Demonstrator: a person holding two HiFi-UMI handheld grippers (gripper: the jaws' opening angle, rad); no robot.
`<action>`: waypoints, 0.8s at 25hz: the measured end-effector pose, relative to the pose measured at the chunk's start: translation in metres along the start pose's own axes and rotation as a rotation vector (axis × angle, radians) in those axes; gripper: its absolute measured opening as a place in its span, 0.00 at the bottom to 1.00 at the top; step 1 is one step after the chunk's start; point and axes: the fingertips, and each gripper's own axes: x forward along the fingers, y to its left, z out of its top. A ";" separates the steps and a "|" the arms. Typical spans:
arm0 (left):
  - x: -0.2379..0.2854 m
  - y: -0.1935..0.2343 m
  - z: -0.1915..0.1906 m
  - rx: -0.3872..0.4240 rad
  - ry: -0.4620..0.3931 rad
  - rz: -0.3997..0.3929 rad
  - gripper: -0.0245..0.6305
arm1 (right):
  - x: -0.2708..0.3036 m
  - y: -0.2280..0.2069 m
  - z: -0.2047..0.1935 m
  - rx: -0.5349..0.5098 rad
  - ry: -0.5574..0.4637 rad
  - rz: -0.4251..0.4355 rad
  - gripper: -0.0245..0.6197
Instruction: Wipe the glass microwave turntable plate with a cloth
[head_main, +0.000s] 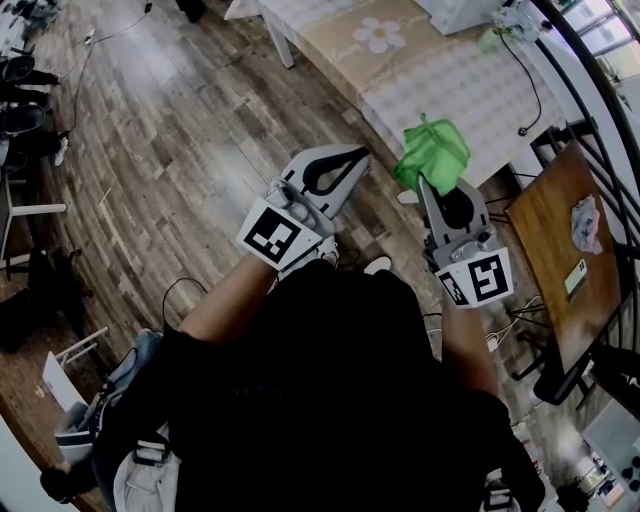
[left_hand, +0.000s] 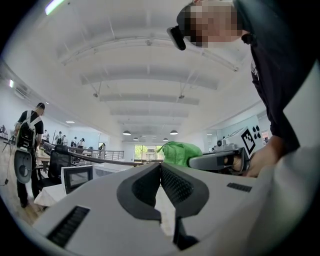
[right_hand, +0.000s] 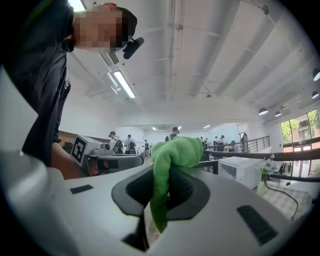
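The right tool (head_main: 428, 186) pinches a bunched green cloth (head_main: 432, 152). The left tool (left_hand: 160, 167) is pressed together, empty. A table (head_main: 440, 90) beyond carries what may be a microwave (right_hand: 241, 171)

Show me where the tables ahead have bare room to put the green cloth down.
The checked table is bare between its flower print and the black cable. The brown side table is free toward the checked table; a bundle lies near its other edge. The far corner by the white box is crowded.
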 end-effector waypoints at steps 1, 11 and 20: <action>-0.002 0.005 0.000 -0.005 -0.002 -0.004 0.07 | 0.006 0.001 0.000 0.000 0.004 -0.003 0.12; -0.016 0.047 -0.005 -0.014 -0.013 -0.031 0.07 | 0.047 0.011 -0.006 -0.018 0.020 -0.039 0.12; -0.010 0.074 -0.016 -0.051 -0.009 -0.011 0.07 | 0.059 -0.014 -0.015 -0.017 0.036 -0.075 0.13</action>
